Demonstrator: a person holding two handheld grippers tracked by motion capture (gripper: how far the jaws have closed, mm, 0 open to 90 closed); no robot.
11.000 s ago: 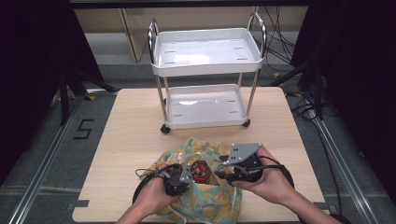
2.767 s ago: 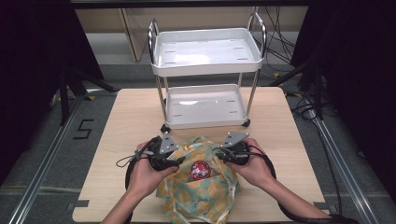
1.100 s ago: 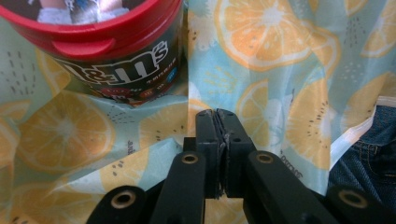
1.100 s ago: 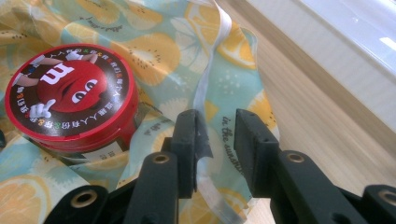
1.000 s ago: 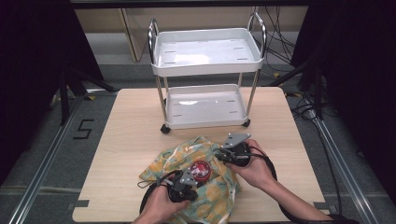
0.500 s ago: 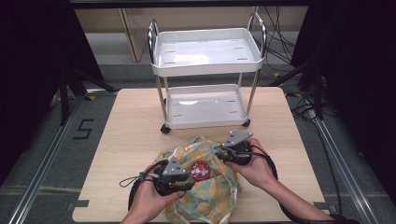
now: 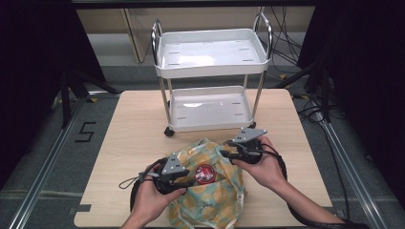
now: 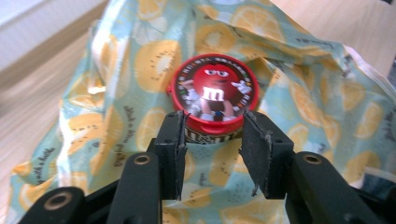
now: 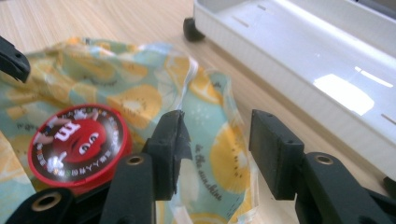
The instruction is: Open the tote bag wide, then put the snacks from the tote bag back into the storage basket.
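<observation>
Both claws have just been opening: the left claw (image 8: 212, 156) is gaping around the red-lidded candy tin (image 8: 212, 95), the right claw (image 9: 219, 149) (gripping nothing) is hovering over the fruit-print bag (image 7: 210, 191) cradling it on the table (image 7: 133, 124).

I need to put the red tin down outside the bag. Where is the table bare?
Bare wood left of the cart and bag, and right of the cart. Both cart trays are empty. Crowded: around the tin, between both hand-held grippers.
</observation>
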